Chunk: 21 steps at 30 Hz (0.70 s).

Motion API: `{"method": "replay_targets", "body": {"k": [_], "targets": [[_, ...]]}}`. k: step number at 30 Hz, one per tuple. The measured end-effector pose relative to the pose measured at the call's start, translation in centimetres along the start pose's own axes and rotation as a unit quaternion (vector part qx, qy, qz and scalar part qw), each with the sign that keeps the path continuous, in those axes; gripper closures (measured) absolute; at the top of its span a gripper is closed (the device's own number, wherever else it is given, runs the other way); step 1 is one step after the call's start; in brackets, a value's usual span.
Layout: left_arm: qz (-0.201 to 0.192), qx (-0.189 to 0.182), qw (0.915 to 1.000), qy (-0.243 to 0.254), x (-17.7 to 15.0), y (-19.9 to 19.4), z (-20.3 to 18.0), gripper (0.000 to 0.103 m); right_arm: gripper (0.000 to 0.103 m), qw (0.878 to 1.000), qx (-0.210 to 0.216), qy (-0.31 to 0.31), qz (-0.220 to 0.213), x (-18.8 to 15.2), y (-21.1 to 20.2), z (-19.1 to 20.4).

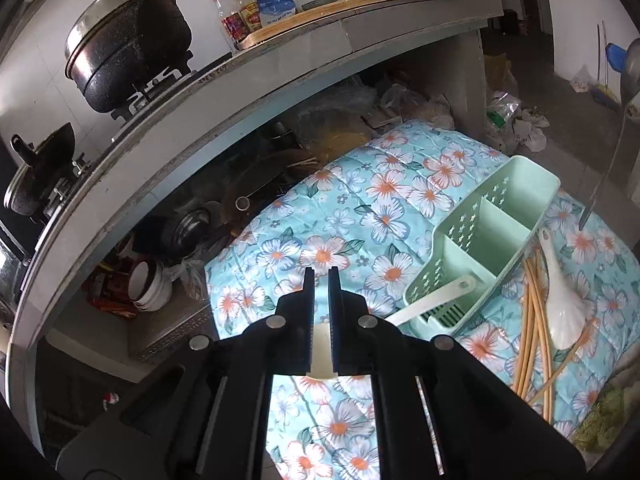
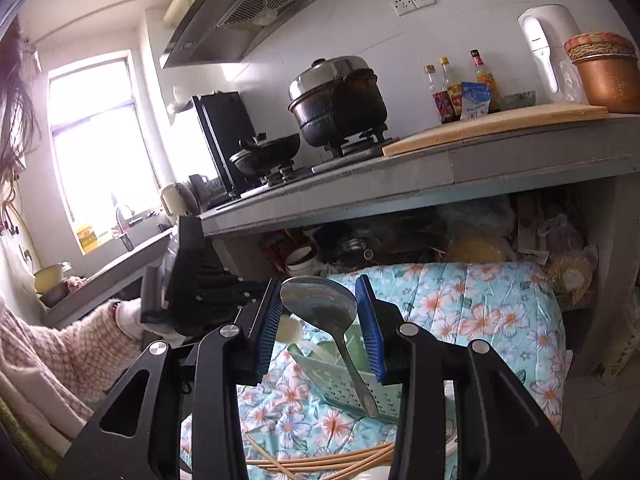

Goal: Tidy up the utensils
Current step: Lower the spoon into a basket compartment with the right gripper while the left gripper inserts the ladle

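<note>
A green plastic utensil caddy (image 1: 496,232) with three compartments stands on a floral quilt (image 1: 360,216). My left gripper (image 1: 320,280) is shut on the bowl of a white plastic spoon (image 1: 424,304), whose handle end rests in the caddy's nearest compartment. A second white spoon (image 1: 560,296) and several wooden chopsticks (image 1: 532,320) lie on the quilt right of the caddy. My right gripper (image 2: 320,296) is shut on the bowl of a metal spoon (image 2: 324,304), held above the caddy (image 2: 352,384) with its handle pointing down. Chopsticks (image 2: 320,460) lie below it.
A grey counter (image 1: 224,92) overhangs the quilt's far side, with a black pot (image 1: 128,44), bottles (image 1: 248,12) and a cutting board on it. Pots and bags crowd the space beneath it. The person's pink-sleeved arm (image 2: 72,352) is at the left.
</note>
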<state>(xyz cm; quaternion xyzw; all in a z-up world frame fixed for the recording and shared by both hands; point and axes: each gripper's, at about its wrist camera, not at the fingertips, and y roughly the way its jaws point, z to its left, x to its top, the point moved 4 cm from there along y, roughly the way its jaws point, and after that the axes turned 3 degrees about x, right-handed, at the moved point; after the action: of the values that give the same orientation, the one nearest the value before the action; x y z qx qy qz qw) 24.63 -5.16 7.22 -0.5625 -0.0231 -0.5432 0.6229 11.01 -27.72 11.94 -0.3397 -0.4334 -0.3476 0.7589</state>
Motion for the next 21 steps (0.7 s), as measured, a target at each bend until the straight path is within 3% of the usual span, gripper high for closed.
{"method": "replay_targets", "body": {"k": [8, 13, 14, 16, 21], "targets": [[-0.035, -0.030, 0.9923, -0.115, -0.2, -0.1, 2.5, 0.096, 0.066, 1.000, 0.011, -0.007, -0.011, 3.5, 0.6, -0.7], [-0.016, -0.055, 0.9733, -0.222, -4.3, 1.0, 5.3, 0.076, 0.066, 1.000, 0.017, 0.002, -0.005, 3.6, 2.2, -1.4], [-0.003, -0.068, 0.9649, -0.254, -5.6, 1.9, 5.9, 0.076, 0.066, 1.000, 0.020, 0.004, -0.004, 3.6, 2.5, -1.5], [0.031, -0.105, 0.9403, -0.322, -8.3, 4.1, 6.8, 0.076, 0.066, 1.000, 0.020, 0.005, -0.002, 3.4, 2.8, -1.6], [0.108, -0.212, 0.8545, -0.462, -14.2, 10.4, 7.0, 0.076, 0.066, 1.000, 0.016, 0.005, 0.001, 3.4, 3.4, -1.8]]}}
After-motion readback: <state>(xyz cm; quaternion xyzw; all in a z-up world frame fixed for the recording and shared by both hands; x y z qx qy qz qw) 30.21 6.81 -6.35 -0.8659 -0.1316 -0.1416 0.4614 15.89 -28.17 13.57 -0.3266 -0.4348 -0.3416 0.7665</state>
